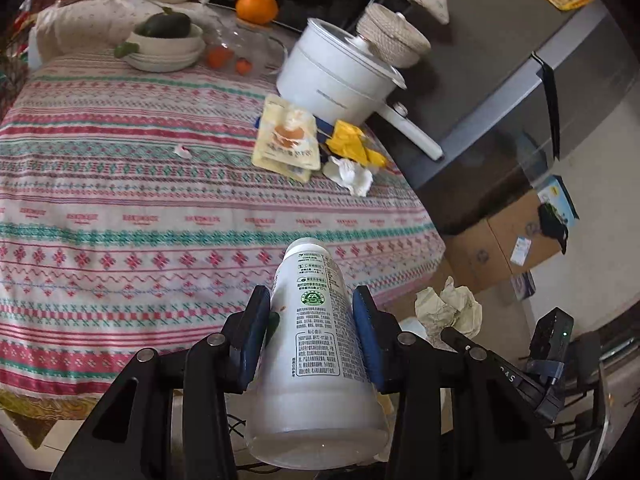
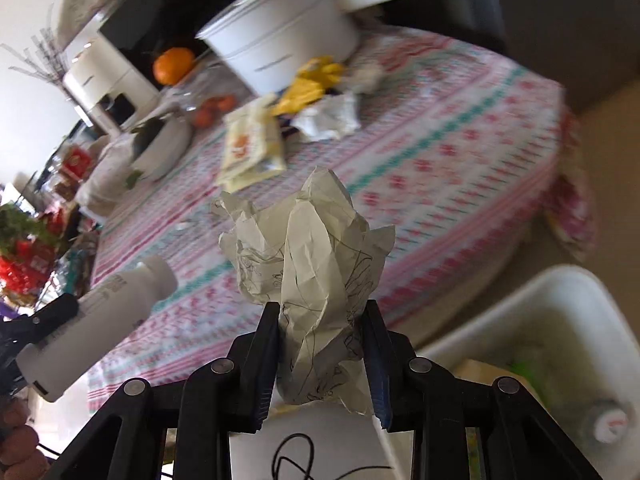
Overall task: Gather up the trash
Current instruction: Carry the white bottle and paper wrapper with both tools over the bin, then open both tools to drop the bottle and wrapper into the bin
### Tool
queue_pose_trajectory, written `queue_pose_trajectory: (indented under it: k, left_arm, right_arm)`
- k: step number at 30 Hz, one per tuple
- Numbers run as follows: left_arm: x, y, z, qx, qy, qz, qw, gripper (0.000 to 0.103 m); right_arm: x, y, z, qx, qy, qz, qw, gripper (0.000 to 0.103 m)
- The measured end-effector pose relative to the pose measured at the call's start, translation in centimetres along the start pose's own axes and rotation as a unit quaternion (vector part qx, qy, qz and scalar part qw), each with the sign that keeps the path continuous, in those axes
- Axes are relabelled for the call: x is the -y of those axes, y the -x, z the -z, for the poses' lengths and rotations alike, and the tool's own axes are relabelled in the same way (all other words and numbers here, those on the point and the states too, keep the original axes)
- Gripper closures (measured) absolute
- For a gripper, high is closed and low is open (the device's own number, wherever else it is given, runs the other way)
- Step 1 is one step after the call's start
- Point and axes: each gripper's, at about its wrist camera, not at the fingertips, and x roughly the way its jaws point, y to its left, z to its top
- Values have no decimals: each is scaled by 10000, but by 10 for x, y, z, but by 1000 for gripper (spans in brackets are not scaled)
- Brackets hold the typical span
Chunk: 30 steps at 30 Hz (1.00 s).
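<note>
Holding btl (image 2: 608,426) + green scrap: white bin (image 2: 532,300)

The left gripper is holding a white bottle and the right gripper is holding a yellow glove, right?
Not quite. The right gripper holds a crumpled paper ball, not a yellow glove, as the right wrist view shows. The yellow glove lies on the table. The left gripper does hold the white bottle.
</note>
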Motion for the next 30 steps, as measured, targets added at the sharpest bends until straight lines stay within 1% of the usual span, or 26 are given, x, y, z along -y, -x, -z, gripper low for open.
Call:
queue_pose_trajectory:
  k: [3, 6, 8, 9, 11, 12, 13, 14, 15, 16, 18, 19, 21, 22, 23, 25, 28, 30]
  left_arm:
    - [24, -22, 15, -272, -269, 124, 9992, 58]
    - [49, -42, 30, -549, -496, 220, 9970, 58]
    - [67, -51, 40, -665, -675, 268, 9951, 58]
    - [77, -55, 45, -692, -799, 278, 9940, 59]
    - [97, -63, 57, -770, -1020, 312, 9913, 61]
    - [106, -67, 62, -812, -1102, 339, 9900, 64]
    - [114, -71, 67, -869, -1176, 363, 9886, 72]
    - [121, -78, 74, -982, -1226, 413, 9867, 100]
    - [125, -85, 79, -1102, -1228, 471, 9852, 103]
    - [128, -93, 84, -1169, -1245, 486, 9841, 103]
    - [136, -116, 98, -1201, -1388, 513, 9817, 103]
    - [139, -133, 108, -1309, -1479, 492, 9791, 103]
    - [136, -165, 123, -1789, -1474, 462, 9717, 103]
    - [129, -173, 127, -1908, -1349, 416, 9714, 103]
    - [123, -176, 128, -1935, -1273, 370, 9721, 103]
    - [118, -175, 122, -1838, -1316, 251, 9738, 103]
    - [113, -166, 106, -1537, -1218, 127, 9805, 103]
    - [113, -161, 102, -1422, -1232, 13, 9821, 103]
  right_arm:
    - [46, 10, 15, -153, -447, 683, 9966, 68]
    - [68, 7, 29, -501, -633, 975, 9920, 67]
    - [74, 5, 35, -685, -638, 1148, 9890, 63]
    - [77, 4, 37, -760, -647, 1321, 9862, 62]
    - [85, 5, 39, -805, -728, 1544, 9820, 51]
    - [89, 8, 38, -792, -808, 1504, 9821, 49]
    - [92, 13, 37, -706, -900, 1425, 9832, 45]
    - [93, 19, 35, -597, -938, 1404, 9838, 39]
    - [94, 26, 33, -471, -962, 1409, 9842, 37]
    - [94, 31, 32, -376, -998, 1411, 9842, 34]
    - [99, 38, 31, -270, -1122, 1335, 9843, 34]
    - [100, 40, 31, -242, -1196, 1276, 9843, 34]
    - [103, 43, 30, -162, -1290, 1255, 9835, 34]
    - [103, 43, 30, -157, -1304, 1259, 9833, 34]
    - [104, 43, 30, -168, -1325, 1230, 9834, 34]
    - [109, 45, 30, -157, -1398, 1146, 9834, 34]
    - [117, 62, 28, 135, -1533, 1061, 9824, 34]
    - [119, 64, 27, 187, -1580, 867, 9835, 31]
